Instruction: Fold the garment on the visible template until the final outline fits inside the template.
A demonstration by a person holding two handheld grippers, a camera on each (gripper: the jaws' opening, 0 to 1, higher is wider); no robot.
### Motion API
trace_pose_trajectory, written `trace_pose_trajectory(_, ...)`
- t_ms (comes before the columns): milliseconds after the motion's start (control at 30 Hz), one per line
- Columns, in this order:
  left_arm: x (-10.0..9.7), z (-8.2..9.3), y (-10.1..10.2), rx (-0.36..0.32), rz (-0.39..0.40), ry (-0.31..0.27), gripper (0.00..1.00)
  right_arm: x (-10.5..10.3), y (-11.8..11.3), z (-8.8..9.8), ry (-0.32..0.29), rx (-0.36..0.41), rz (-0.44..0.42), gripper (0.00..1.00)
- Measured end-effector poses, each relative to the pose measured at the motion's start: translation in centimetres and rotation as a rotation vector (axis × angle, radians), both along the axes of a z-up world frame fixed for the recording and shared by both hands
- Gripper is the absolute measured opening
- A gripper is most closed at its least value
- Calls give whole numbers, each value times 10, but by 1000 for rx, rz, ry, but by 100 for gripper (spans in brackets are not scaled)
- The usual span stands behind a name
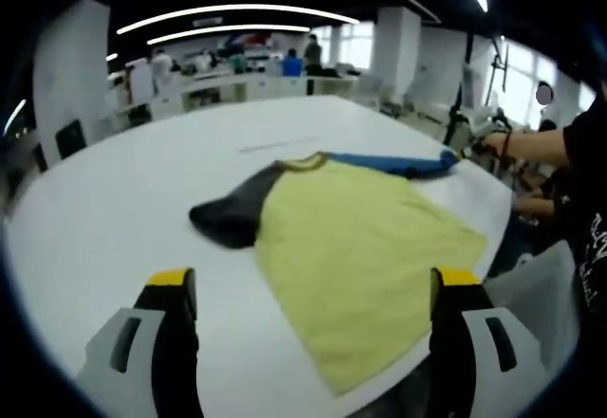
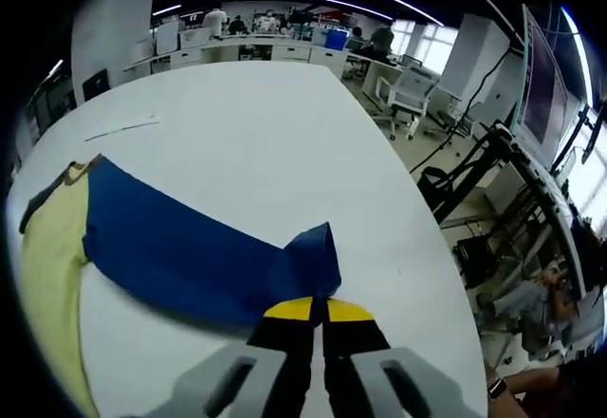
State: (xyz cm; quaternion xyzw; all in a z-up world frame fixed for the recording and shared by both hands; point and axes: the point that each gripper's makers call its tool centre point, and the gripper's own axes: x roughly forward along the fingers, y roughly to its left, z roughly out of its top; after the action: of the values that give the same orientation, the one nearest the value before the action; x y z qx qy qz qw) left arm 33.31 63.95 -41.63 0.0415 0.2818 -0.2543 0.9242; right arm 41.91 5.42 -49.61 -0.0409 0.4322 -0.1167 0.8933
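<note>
- In the right gripper view, we see the right gripper with its yellow-tipped jaws pressed together, clenched on the cuff end of the blue sleeve.
- From that pinch, the blue sleeve runs away across the white table to the yellow body of the garment, at the left edge of this view.
- In the left gripper view, we see the left gripper with its two jaws spread wide apart, grasping nothing and poised above the table edge.
- Between and beyond those jaws lies the garment, spread flat on the table, with a dark grey sleeve out to one side and the blue sleeve stretched along the far side.
- A thin pale line lies on the table beyond the collar; it may be a template marking, but we cannot tell.
- A person's arm reaches in at the right of this view, near the blue sleeve's end.
</note>
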Motion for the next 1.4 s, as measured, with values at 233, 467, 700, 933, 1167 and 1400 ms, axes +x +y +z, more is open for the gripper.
trace_pose_trajectory(233, -2, 2, 1, 4, 0, -2, 99, 5, 9, 11, -18, 8, 11, 0)
trace_pose_trajectory(467, -3, 3, -2, 4, -9, 0, 99, 25, 16, 21, -45, 18, 57, 0)
trace_pose_trajectory(700, -1, 5, -1, -2, -5, -6, 99, 46, 31, 29, -68, 30, 110, 0)
trace_pose_trajectory(933, -2, 10, -4, -12, -14, -6, 99, 69, 58, 40, -92, 35, 185, 0)
trace_pose_trajectory(1167, 0, 16, -3, -49, 1, -36, 99, 87, 87, 51, -106, 23, 258, 0)
trace_pose_trajectory(1400, 2, 17, -1, -45, 10, -39, 99, 103, 120, 62, -119, 28, 342, 0)
